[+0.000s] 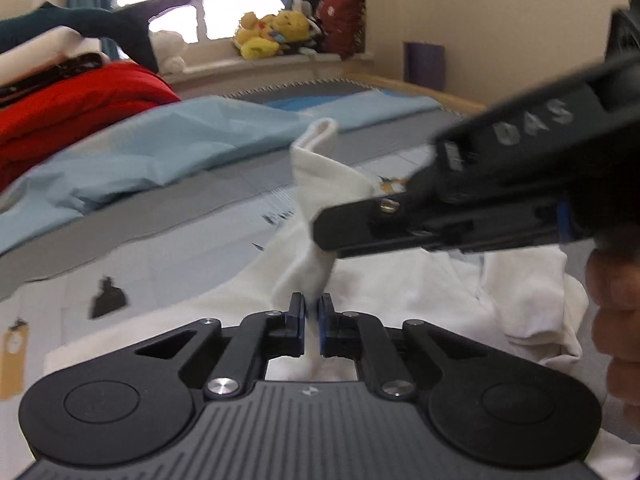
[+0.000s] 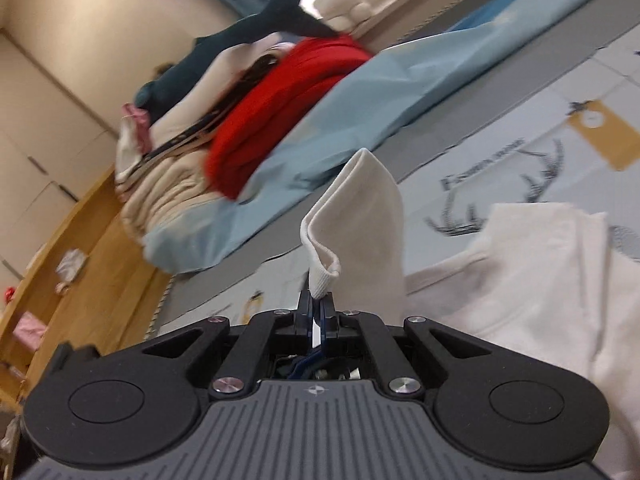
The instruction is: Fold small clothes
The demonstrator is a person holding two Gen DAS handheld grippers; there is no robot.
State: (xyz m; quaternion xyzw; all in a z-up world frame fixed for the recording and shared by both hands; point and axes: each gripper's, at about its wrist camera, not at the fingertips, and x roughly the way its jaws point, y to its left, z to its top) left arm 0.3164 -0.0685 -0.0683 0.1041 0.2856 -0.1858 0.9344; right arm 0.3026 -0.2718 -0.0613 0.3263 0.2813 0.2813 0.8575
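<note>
A small white garment (image 1: 404, 292) lies rumpled on a printed bed cover (image 1: 176, 264). My left gripper (image 1: 312, 315) is shut on a fold of its white fabric, which runs up between the blue pads. One sleeve (image 1: 320, 160) stands lifted above the rest. My right gripper (image 1: 320, 236) reaches in from the right and pinches that sleeve. In the right wrist view the right gripper (image 2: 318, 312) is shut on the ribbed cuff (image 2: 322, 276), the sleeve (image 2: 364, 208) rising ahead of it and the garment's body (image 2: 528, 280) lying to the right.
A light blue cloth (image 1: 168, 144) and a red garment (image 1: 76, 100) under a pile of other clothes lie at the back left. Plush toys (image 1: 272, 32) sit on the windowsill. A person's hand (image 1: 616, 312) shows at the right edge. A wooden bed frame (image 2: 80, 280) borders the bed.
</note>
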